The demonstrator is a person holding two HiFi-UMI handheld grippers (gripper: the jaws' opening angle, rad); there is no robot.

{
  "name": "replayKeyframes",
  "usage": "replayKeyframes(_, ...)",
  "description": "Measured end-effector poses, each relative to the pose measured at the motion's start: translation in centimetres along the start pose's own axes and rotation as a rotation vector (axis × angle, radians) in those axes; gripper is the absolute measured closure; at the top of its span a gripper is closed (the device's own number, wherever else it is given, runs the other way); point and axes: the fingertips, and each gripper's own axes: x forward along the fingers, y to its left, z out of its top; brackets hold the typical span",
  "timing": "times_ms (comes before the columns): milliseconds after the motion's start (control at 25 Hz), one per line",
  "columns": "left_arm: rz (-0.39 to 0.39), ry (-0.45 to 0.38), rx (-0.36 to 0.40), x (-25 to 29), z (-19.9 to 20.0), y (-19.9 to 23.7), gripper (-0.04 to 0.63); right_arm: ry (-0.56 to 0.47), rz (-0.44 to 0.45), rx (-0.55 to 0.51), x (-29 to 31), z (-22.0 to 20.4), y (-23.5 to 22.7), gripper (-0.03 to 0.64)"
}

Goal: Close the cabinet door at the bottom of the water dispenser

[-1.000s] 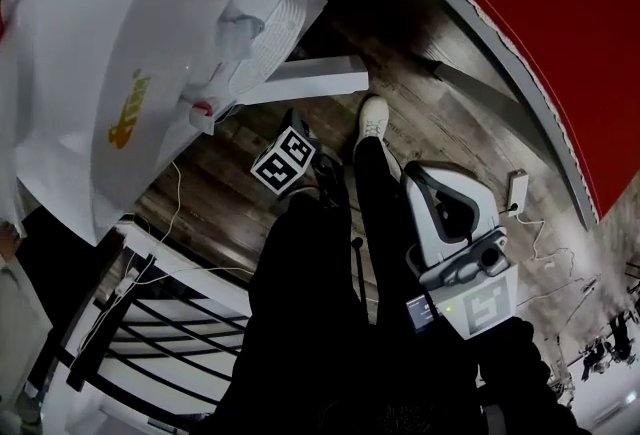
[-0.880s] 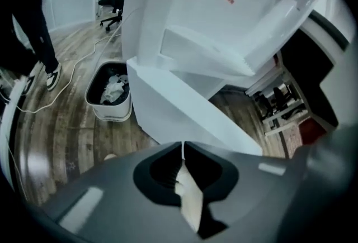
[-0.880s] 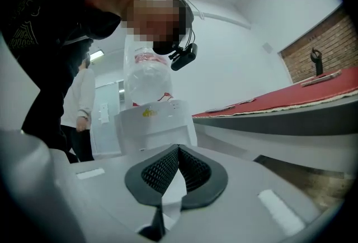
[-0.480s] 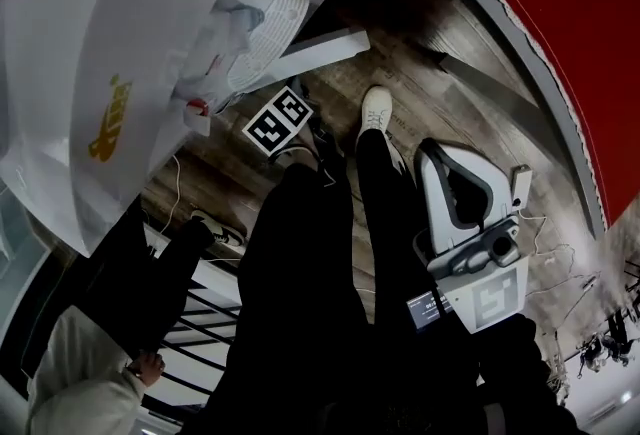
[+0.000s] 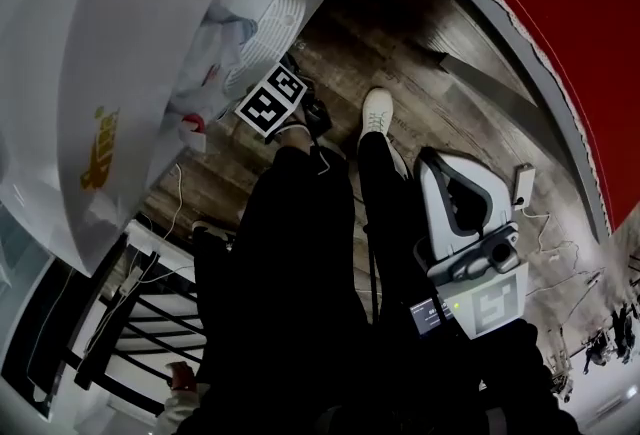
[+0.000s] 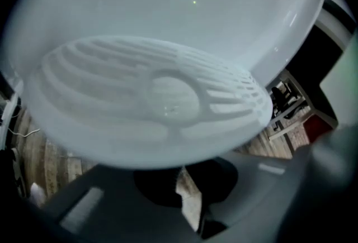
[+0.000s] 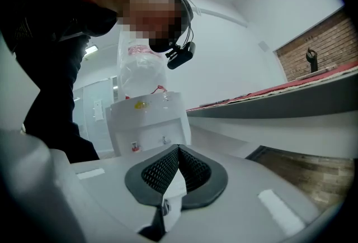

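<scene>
Left gripper low at the dispenser's foot, right one idle.
The left gripper [image 6: 182,191], jaws together and empty, sits under the drip tray [image 6: 156,96], where a push would land. The dispenser [image 5: 110,73], far left, hides the door, which is probably shut. The right gripper [image 7: 170,180], also pinched empty, hangs by the leg [image 5: 390,213].

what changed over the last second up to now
The left claw moved forward to the water dispenser, and the open cabinet door that jutted out no longer shows, apparently pushed shut. The right claw stayed low and shut.

Black trousers [image 5: 300,273], white shoe [image 5: 376,113], grey-white right gripper [image 7: 178,149].
</scene>
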Motion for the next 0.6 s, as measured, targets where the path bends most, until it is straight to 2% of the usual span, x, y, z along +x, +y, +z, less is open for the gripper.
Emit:
replayKeyframes(160, 0.008, 0.009, -0.013, 0.1, -0.5, 0.5, 0.588, 0.03, -0.023, -0.019, 0.4, -0.9, -0.5, 0.617)
replayKeyframes(280, -0.019, 0.038, 0.045, -0.2, -1.1, -0.3, 0.588, 0.088, -0.065, -0.07, 1.4, -2.2, -1.7, 0.618)
replayKeyframes(360, -0.063, 0.052, 0.133, -1.2, -1.5, -1.7, 0.588, 0.114, -0.092, -0.092, 2.1, -2.5, -2.4, 0.618)
replayKeyframes(440, -0.129, 0.033, 0.256, -3.4, -1.3, -3.8, 0.588, 0.107, -0.109, -0.096, 2.9, -1.7, -2.7, 0.618)
replayKeyframes(600, -0.339, -0.095, 0.513, -10.2, 0.8, -10.8, 0.588, 0.031, -0.107, -0.129, 5.9, 1.8, -3.2, 0.618)
